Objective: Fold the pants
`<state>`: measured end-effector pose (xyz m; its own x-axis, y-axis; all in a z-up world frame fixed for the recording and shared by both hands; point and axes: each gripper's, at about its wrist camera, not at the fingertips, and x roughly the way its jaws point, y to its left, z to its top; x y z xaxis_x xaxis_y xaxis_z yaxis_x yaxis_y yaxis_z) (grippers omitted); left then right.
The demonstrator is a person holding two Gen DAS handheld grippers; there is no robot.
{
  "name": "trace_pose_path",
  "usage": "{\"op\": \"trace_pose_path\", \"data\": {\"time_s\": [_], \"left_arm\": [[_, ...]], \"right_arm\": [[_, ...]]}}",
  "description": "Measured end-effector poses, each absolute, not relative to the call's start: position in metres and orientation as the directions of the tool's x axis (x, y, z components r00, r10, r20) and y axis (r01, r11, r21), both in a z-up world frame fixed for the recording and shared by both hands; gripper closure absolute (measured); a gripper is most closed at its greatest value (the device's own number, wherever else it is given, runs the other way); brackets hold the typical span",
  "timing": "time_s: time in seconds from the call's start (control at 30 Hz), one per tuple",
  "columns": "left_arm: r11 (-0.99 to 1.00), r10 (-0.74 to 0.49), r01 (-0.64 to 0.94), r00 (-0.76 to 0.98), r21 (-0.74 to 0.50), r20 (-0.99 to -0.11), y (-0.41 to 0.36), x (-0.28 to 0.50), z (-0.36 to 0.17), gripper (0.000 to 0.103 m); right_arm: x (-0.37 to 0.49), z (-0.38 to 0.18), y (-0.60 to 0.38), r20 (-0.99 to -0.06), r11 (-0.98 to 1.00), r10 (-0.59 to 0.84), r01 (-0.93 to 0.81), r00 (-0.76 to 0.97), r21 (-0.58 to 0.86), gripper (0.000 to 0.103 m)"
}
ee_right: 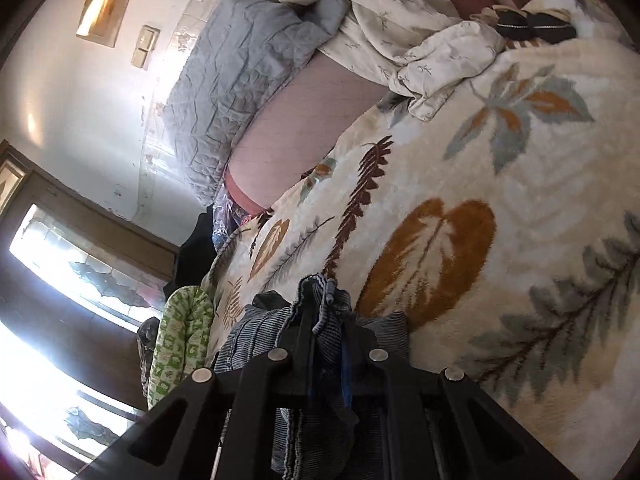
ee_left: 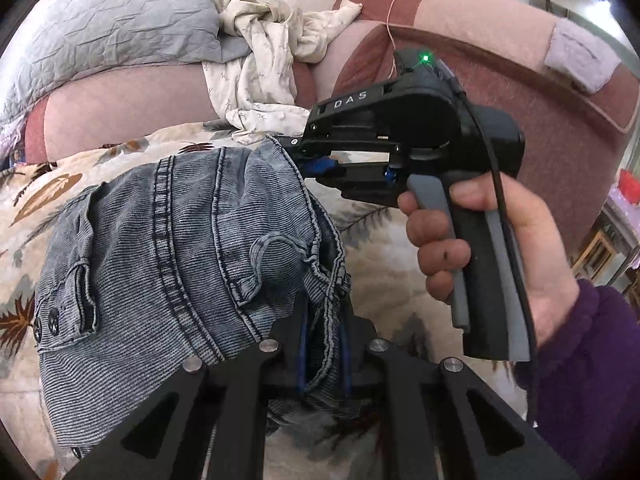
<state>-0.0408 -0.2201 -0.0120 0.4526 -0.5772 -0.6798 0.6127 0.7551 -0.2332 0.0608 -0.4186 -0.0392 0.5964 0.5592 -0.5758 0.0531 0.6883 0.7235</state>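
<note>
While both of my tools are clamped on the same garment, this is how things lie.

Pants: the blue-grey ribbed pants [ee_left: 168,248] hang bunched between my two grips, held up over the bed; the waistband with its belt loops and dark buttons falls to the left in the left wrist view.

Left fingers: my left gripper [ee_left: 322,344] has its fingers drawn in close on a gathered fold of the pants, the cloth pinched between the blue pads and running down past the seam.

Right fingers: my right gripper [ee_left: 298,152] comes in from the right in the left wrist view, its tips closed on the upper edge of the pants; in its own view [ee_right: 328,320] a twisted bunch of the fabric [ee_right: 320,312] stands up between the closed fingers and hangs down below them.

Right hand: my right hand [ee_left: 480,240] wraps the grey and black handle, with the trigger squeezed in; a purple sleeve [ee_left: 588,360] shows at the wrist.

Bed: a fleecy cream blanket [ee_right: 500,200] printed with orange, brown and grey leaves lies beneath the pants.

Behind: a crumpled cream sheet [ee_left: 276,60] with small sprigs lies past the blanket, a grey quilted pillow [ee_left: 116,36] beside it to the left, both on a pink and maroon cover [ee_left: 480,60].

Bedside: a green and white patterned cloth [ee_right: 180,344] hangs at the bed's edge in the right wrist view.
</note>
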Motion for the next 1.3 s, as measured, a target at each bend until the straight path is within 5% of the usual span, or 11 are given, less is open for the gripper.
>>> {"op": "trace_pose_path", "data": {"time_s": [0.43,0.83,0.93,1.0,1.23,1.3], "left_arm": [[0.796,-0.487,0.583,0.458,-0.163,-0.744,-0.238,-0.043,-0.023,0.090],[0.821,-0.400,0.566,0.478,-0.074,-0.782,-0.253,-0.044,-0.028,0.088],[0.822,-0.385,0.566,0.475,-0.060,-0.791,-0.252,-0.047,-0.026,0.081],[0.823,-0.378,0.565,0.481,-0.050,-0.791,-0.250,-0.052,-0.022,0.079],[0.834,-0.345,0.551,0.539,0.012,-0.769,-0.240,-0.071,-0.003,0.053],[0.839,-0.348,0.544,0.547,0.007,-0.761,-0.234,-0.074,0.005,0.052]], "right_arm": [[0.060,-0.062,-0.430,-0.609,0.681,0.558,0.109,0.563,0.724,0.092],[0.052,-0.067,-0.436,-0.653,0.718,0.515,0.138,0.556,0.683,0.076],[0.047,-0.059,-0.436,-0.665,0.741,0.487,0.135,0.566,0.658,0.068],[0.042,-0.052,-0.435,-0.683,0.765,0.449,0.148,0.577,0.627,0.047],[0.013,-0.021,-0.437,-0.642,0.780,0.413,0.114,0.646,0.616,0.044],[0.003,-0.012,-0.435,-0.630,0.787,0.404,0.099,0.664,0.609,0.044]]}}
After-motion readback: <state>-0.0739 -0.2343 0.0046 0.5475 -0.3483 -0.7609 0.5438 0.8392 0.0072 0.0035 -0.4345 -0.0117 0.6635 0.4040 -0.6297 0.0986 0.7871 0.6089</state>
